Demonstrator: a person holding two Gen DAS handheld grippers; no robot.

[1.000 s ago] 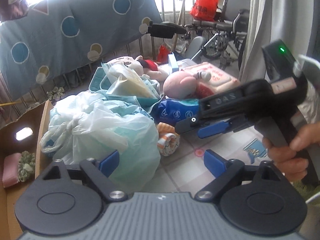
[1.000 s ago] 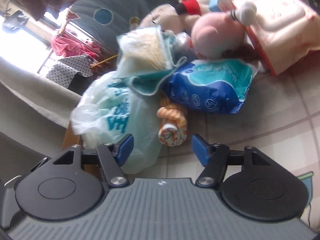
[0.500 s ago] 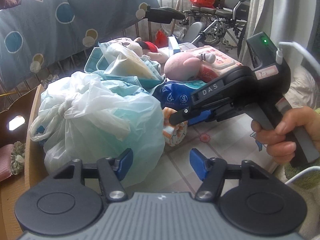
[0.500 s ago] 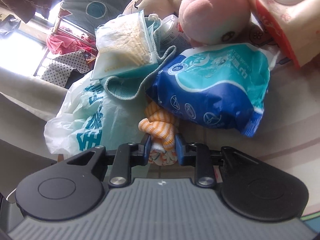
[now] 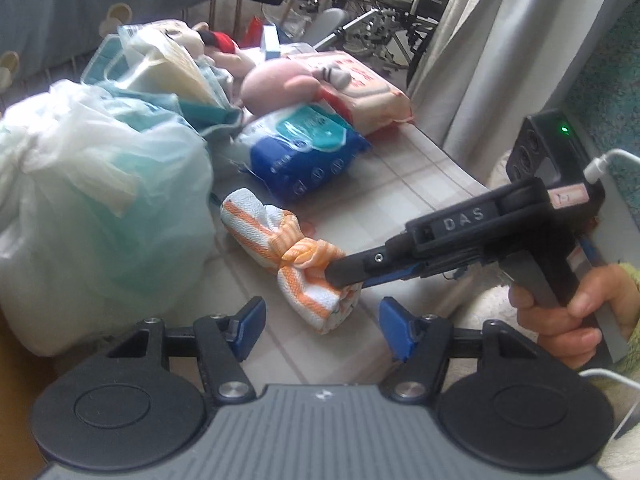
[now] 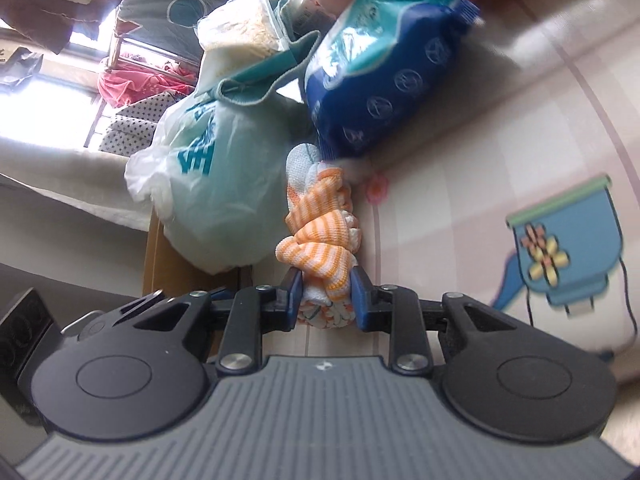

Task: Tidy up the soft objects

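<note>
Right wrist: our right gripper (image 6: 325, 296) pinches the knotted orange-striped cloth (image 6: 320, 236), jaws easing open slightly. Cloth lies on the mat (image 6: 480, 184) btwn plastic bag (image 6: 208, 184) & blue wipes pack (image 6: 384, 76). Left gripper (image 5: 322, 330) hangs half-open, nothing in it.

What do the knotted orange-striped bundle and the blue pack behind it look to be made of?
Orange-striped bundle: knitted or woven cloth, matte; visible weave, soft knot. Blue pack: glossy plastic film; sheen, crinkled printed wrapper.
</note>
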